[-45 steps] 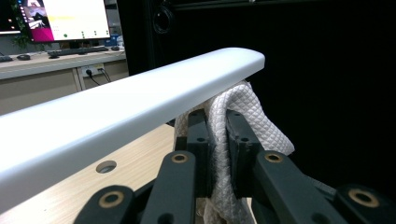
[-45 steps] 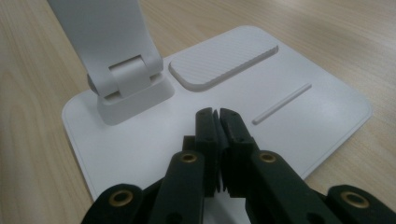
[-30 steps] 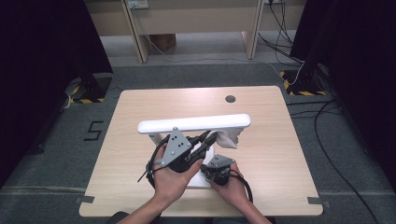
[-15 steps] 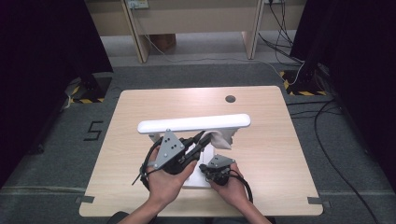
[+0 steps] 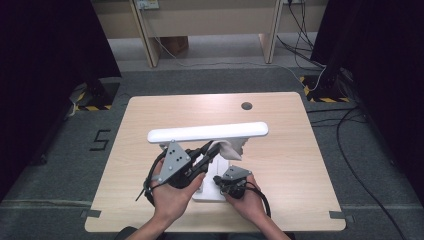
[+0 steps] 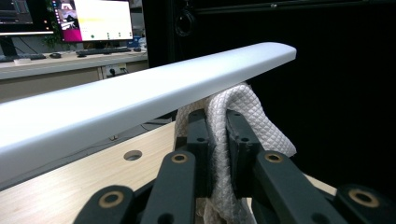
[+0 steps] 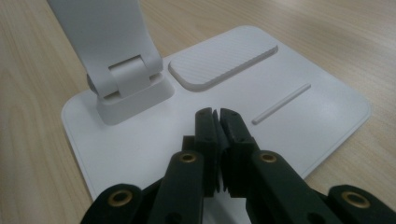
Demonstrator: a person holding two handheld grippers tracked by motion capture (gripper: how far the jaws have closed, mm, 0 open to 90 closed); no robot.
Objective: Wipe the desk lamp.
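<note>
On the counter (image 5: 280,150) in the high view I have a white desk lamp: its long light bar (image 5: 207,133) runs left to right above the middle, and its flat base (image 5: 212,190) sits near the front edge between my two hands. My left claw (image 5: 212,150) reaches up under the bar and pinches a white cloth (image 5: 231,149) that hangs just below the bar's right half. My right claw (image 5: 222,181) is down over the base, tips on or just above it; I cannot tell which from here. A dark round hole (image 5: 246,106) sits near the counter's far edge.

Left gripper view: the jaws are clamped on a fold of the quilted cloth (image 6: 243,116). The cloth touches the underside of the light bar (image 6: 140,98), towards its free end. Counter surface and the hole (image 6: 133,155) lie below.

Right gripper view: the right claw (image 7: 216,113) is pressed together with nothing between the jaws, tips over the bare white base (image 7: 322,112). The hinged stem foot (image 7: 128,88) stands to the left, a raised ribbed pad (image 7: 224,63) just beyond the tips, and a thin ridge (image 7: 281,103) to the right.
</note>
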